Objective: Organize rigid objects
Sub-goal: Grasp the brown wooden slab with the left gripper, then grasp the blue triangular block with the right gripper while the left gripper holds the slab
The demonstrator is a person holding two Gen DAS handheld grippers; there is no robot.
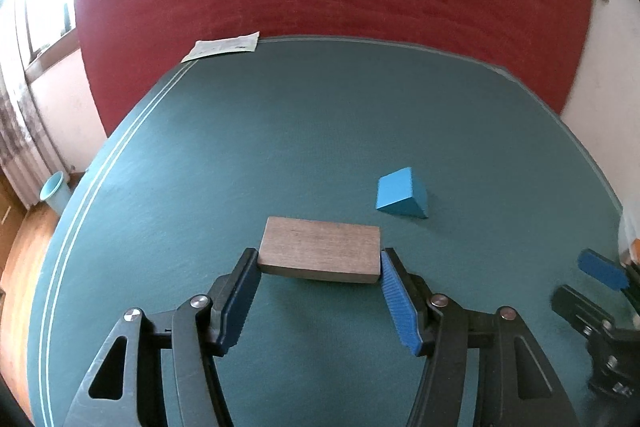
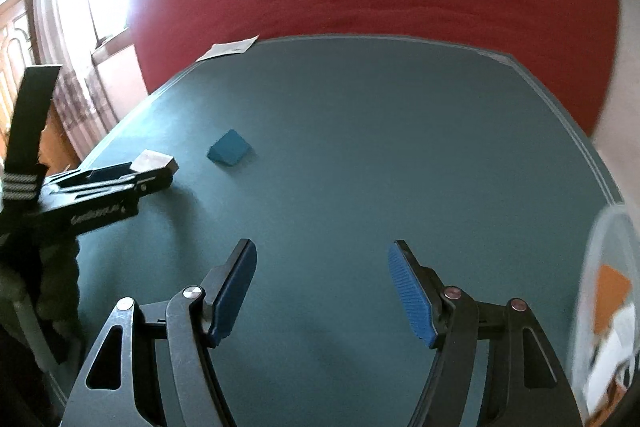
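The left hand-held gripper (image 1: 319, 261) grips a wooden block (image 1: 320, 249) by its two short ends, one ribbed blue pad pressed on each side. A shadow under the block's near edge suggests it is lifted slightly off the green desk (image 1: 280, 131), near the middle of the desk's near edge, though whether its far edge touches the surface cannot be told.

The block looks like solid wood: stiff, not fragile, probably of moderate weight for its size. Its faces are flat and smooth, so the ribbed pads should bite well, and holding it across the length keeps it level, provided the grip sits near the middle of each end.

A blue wedge (image 1: 402, 193) lies on the desk just beyond the block and to its right, apart from it. Its sloped face would likely slip between pads; the two flat parallel side faces look the safer place to take it.

The right hand-held gripper (image 2: 322, 259) hangs released, with nothing between its pads, over bare desk toward the right edge. A clear container (image 2: 604, 287) stands at that edge.
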